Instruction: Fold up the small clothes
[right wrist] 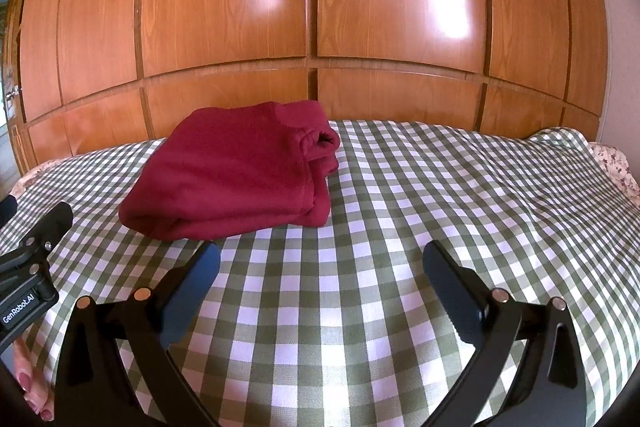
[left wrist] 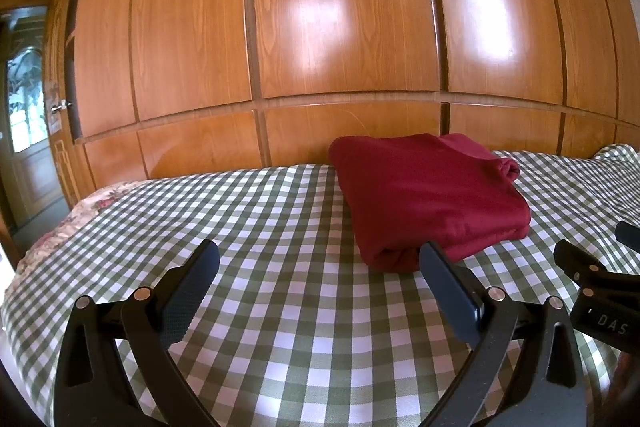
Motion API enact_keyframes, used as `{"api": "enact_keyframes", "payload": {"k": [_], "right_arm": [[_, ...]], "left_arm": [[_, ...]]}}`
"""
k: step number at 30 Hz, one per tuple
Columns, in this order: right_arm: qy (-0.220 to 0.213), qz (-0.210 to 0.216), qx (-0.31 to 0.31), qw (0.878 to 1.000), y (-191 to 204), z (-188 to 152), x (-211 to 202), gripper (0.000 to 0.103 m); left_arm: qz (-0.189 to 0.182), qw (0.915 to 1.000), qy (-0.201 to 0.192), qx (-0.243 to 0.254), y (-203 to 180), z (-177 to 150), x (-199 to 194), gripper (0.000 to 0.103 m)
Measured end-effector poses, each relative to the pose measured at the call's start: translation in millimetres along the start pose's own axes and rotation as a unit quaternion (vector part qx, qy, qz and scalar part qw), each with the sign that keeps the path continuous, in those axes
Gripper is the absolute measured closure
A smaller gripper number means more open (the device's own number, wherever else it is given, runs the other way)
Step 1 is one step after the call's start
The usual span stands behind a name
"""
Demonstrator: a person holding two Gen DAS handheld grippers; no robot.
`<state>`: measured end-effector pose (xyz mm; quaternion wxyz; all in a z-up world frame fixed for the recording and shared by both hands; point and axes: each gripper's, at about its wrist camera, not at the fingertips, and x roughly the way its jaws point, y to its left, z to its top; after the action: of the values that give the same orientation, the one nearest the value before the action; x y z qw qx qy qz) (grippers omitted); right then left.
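Both hand-held grippers, L (left wrist: pixel 319 251) & R (right wrist: pixel 321 253), wide, empty, near folded red garment (left wrist: pixel 424 195).

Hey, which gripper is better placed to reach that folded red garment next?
Probably the left gripper: its right jaw already overlaps the near edge of the folded red garment. The right gripper points at bare checked bedcover.

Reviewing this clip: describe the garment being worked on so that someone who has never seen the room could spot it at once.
Start at the wooden wardrobe wall and drop to the bed's green-and-white checked cover in front of it. The dark red garment lies folded into a thick bundle on that cover, near the wardrobe side. It is the only plain, solid-coloured item on the bed; both open grippers sit short of it.
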<state>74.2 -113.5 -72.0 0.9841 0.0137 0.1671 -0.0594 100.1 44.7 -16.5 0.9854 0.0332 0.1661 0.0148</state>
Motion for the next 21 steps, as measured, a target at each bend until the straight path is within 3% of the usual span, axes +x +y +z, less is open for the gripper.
{"api": "enact_keyframes", "payload": {"k": [21], "right_arm": [[0.006, 0.001, 0.002, 1.000, 0.1, -1.5, 3.4, 0.002]], "left_arm": [[0.003, 1.0000, 0.002, -0.004, 0.0, -0.4, 1.0, 0.004]]}}
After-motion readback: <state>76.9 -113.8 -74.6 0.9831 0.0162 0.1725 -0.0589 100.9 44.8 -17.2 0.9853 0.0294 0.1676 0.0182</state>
